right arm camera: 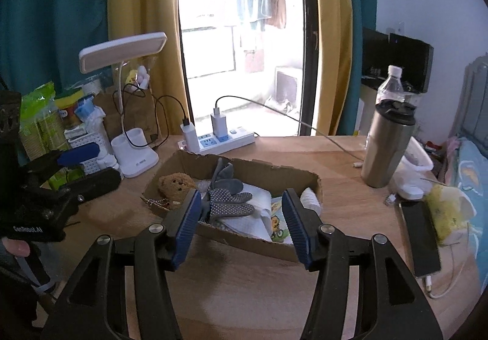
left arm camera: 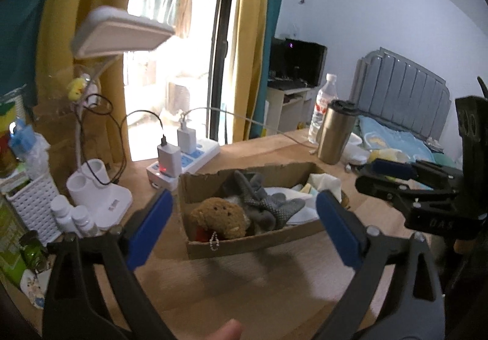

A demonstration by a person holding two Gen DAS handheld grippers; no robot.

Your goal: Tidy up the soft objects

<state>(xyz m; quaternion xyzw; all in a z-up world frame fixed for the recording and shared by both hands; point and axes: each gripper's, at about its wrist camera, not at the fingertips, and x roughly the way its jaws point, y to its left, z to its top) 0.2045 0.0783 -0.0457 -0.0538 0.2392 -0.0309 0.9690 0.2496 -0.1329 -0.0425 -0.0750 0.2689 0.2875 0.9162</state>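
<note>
A shallow cardboard box sits on the wooden table and holds a brown teddy bear, a grey dotted glove and white cloths. My left gripper hovers in front of the box, jaws wide open with nothing between them. In the right wrist view the same box shows the bear at its left end, the glove in the middle and white cloth beside it. My right gripper is open and empty, short of the box's near wall.
Behind the box lie a white power strip with chargers and a desk lamp. A steel tumbler, a water bottle, a phone and a yellow pack stand right. A white basket and bottles crowd the left.
</note>
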